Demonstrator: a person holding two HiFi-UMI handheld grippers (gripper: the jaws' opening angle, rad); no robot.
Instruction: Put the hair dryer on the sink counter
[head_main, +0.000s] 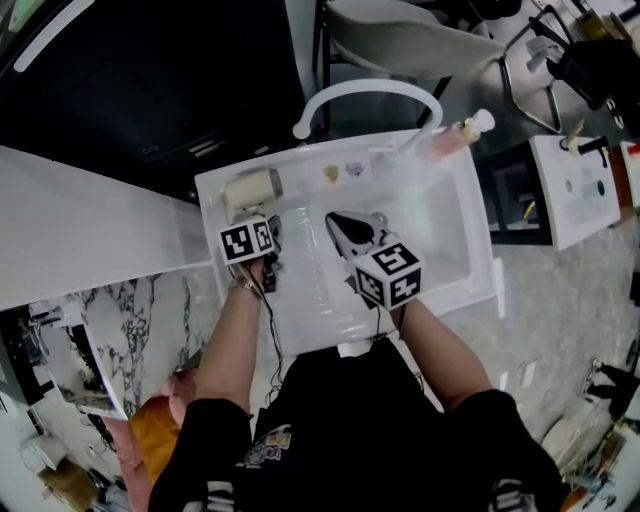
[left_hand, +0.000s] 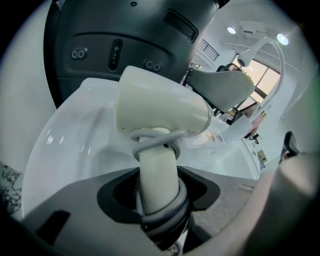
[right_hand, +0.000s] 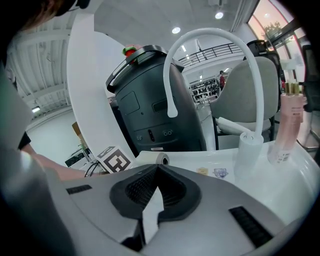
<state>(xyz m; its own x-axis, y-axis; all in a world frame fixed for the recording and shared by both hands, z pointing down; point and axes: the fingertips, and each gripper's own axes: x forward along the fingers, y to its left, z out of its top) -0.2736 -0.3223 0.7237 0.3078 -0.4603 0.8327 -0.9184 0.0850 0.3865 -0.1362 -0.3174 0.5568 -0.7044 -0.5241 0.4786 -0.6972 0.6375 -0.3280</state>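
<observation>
The cream hair dryer (head_main: 253, 188) is over the back left corner of the white sink counter (head_main: 212, 190); whether it rests there I cannot tell. My left gripper (head_main: 256, 218) is shut on its handle (left_hand: 159, 170), which has the grey cord (left_hand: 165, 210) wound around it. The dryer's body (left_hand: 160, 110) lies crosswise above the jaws, nozzle to the right. My right gripper (head_main: 347, 228) hovers over the basin (head_main: 440, 235) with its jaws together and nothing between them (right_hand: 156, 172).
A curved white faucet (head_main: 365, 95) arches over the back rim, with a pink bottle (head_main: 455, 135) at its right and small sachets (head_main: 343, 172) by its base. A dark machine (right_hand: 150, 110) stands behind the sink. A marble-patterned surface (head_main: 140, 320) lies to the left.
</observation>
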